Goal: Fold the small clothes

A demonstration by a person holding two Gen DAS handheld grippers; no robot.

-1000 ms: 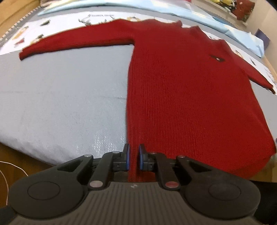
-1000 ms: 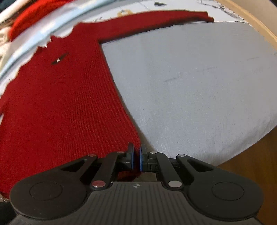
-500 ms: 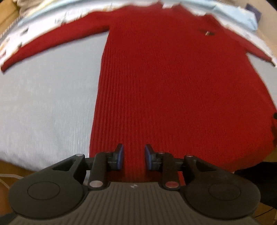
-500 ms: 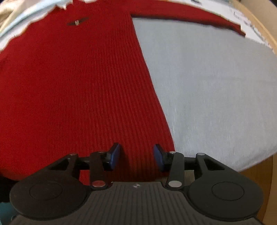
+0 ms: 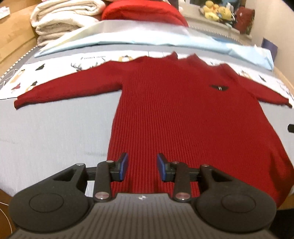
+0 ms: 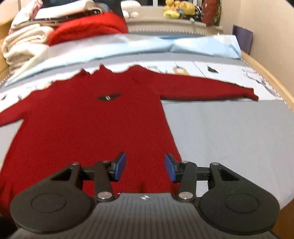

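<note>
Two hand-held grippers hover over the near hem of one red sweater [image 5: 183, 114], which lies flat and face up on a grey bed [image 5: 55, 132], sleeves out to both sides, neck at the top of frame. Laid out, smoothed, but no fold yet made: both sleeves and the body are left to do, so the task looks barely begun.

Left hand-held gripper [image 5: 141, 167] sits low centre in the left wrist view, jaws partway apart and opening, nothing between the pads; red knit shows through the gap below. Right hand-held gripper [image 6: 145, 167] is the same in the right wrist view: jaws about half wide, opening, holding nothing.

Edges: left sleeve cuff [image 5: 18, 103] ends at mid left, well inside the bed's side. Right sleeve cuff [image 6: 253, 94] ends at upper right, near the wooden bed rim [image 6: 272, 80]. Hem lies close to the near bed edge; whether it hangs over is hidden by the gripper bodies.

Room: bare grey sheet to both sides of the body, enough to bring sleeves inward w/o obstruction. Beyond the neck, a light blue sheet [image 5: 128, 39], folded cream towels [image 5: 62, 16] and a red bundle [image 6: 88, 27] crowd the top, so less space that way.
</note>
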